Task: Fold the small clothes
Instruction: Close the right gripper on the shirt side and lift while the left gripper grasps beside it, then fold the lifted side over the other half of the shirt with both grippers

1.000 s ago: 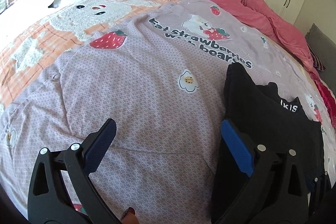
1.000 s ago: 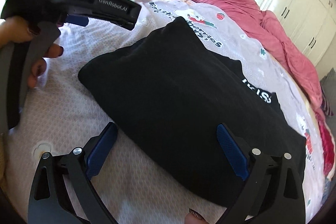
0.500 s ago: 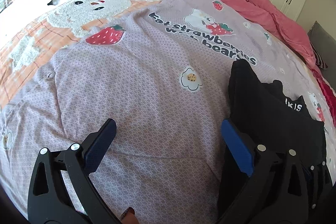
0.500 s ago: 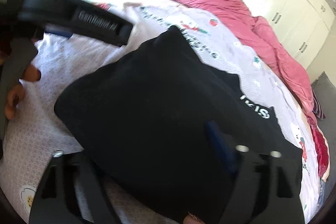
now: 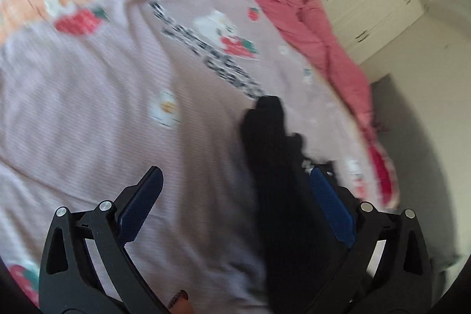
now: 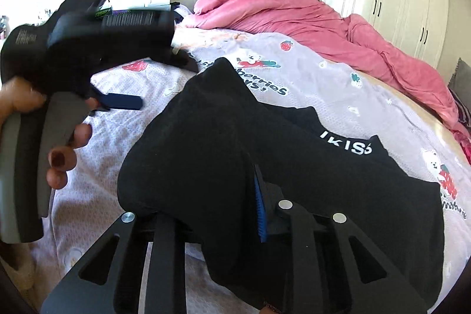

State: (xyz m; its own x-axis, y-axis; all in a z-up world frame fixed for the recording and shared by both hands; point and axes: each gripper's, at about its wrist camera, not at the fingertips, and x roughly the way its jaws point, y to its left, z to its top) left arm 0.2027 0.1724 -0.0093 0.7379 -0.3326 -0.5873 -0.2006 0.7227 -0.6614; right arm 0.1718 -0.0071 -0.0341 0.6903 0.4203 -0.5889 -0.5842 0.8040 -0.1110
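1. We see a bed [image 6: 338, 84] under a lilac strawberry-print sheet, with a pink duvet [image 6: 294, 13] heaped along its far side.
2. A black garment [image 6: 265, 143] lies on the sheet, nearer us than the duvet.
3. Our right gripper [image 6: 250, 202] has its jaws closing on a raised fold of that garment.
4. Our left gripper [image 5: 232, 196] hangs wide open just beside the garment, holding nothing.
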